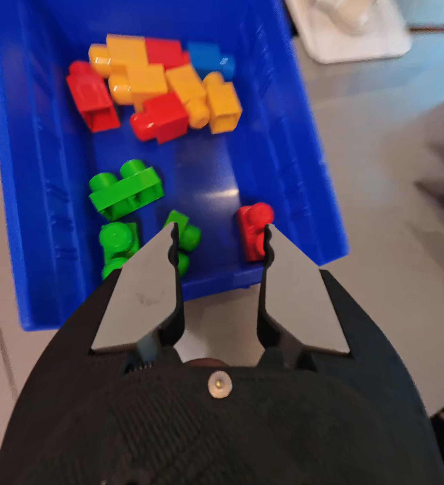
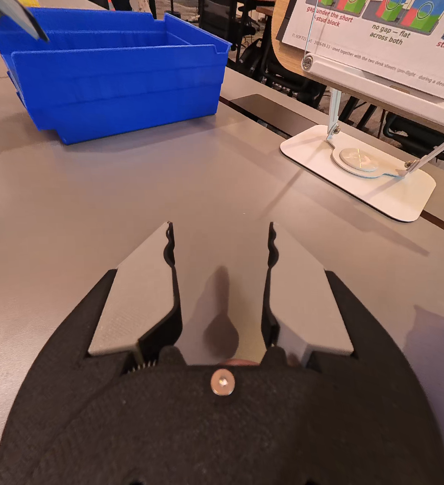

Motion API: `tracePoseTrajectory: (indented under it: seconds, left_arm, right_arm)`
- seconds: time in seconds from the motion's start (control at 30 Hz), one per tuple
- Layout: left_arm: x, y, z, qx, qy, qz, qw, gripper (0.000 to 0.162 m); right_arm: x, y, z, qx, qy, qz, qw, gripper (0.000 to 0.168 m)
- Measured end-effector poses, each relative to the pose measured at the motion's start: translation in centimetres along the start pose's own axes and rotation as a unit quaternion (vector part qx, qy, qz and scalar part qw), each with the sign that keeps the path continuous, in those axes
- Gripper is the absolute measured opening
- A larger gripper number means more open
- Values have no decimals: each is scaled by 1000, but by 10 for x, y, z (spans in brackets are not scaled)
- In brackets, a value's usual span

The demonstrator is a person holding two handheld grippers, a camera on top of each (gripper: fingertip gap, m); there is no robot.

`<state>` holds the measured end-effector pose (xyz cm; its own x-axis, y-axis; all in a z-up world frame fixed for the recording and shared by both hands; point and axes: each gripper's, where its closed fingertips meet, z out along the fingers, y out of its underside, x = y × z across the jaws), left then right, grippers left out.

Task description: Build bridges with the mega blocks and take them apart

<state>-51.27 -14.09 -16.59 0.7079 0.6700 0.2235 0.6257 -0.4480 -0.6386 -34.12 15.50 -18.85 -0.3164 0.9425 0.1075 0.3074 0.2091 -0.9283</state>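
Left gripper (image 1: 220, 228) spread over blue bin (image 1: 32, 183) (blocks (image 1: 160, 86) inside) | right gripper (image 2: 220, 225) spread above table (image 2: 110, 196)

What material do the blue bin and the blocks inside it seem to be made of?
The blue bin looks like moulded hard plastic, semi-glossy: light glints on its floor and its walls are ribbed. The blocks, such as the green block, appear to be smooth, glossy plastic, with small highlights on the rounded studs. Motion blur leaves finer texture unclear.
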Motion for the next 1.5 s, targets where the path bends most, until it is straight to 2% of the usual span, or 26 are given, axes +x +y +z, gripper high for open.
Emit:
tracePoseTrajectory:
  seconds: [0.1,0.2,0.33,0.37,0.4,0.43,0.5,0.8,0.93,1.1,1.37,1.5]
  left_arm:
    - [-33,29,15,-90,-65,34,993,63]
    - [-43,58,29,-176,-88,60,979,62]
    - [-43,58,35,-203,-100,72,971,62]
    - [-42,58,36,-209,-97,75,970,58]
    - [-40,57,37,-213,-94,82,969,44]
    - [-38,55,38,-214,-94,94,968,39]
    - [-38,53,39,-212,-99,110,966,39]
    - [-43,29,35,-122,-141,112,976,38]
    - [-26,5,29,-48,-108,94,989,39]
    - [-8,-20,15,23,-96,94,991,39]
    - [19,-30,-4,56,-57,113,990,39]
    - [40,-44,-20,101,-24,110,988,39]
  right_arm:
    - [1,2,1,0,-6,15,1000,69]
    - [2,4,3,-4,-10,26,1000,69]
    - [4,4,3,-2,-12,35,999,69]
    - [4,4,3,-2,-12,37,999,69]
    - [4,5,3,-2,-13,40,999,69]
    - [5,5,3,-2,-13,42,999,69]
    - [5,4,3,0,-14,44,999,68]
    - [2,5,3,-2,-18,35,999,68]
    - [2,4,3,0,-19,32,999,68]
    - [2,4,3,0,-20,35,999,68]
    - [1,4,3,0,-23,34,999,67]
    - [1,5,4,-2,-23,33,999,67]
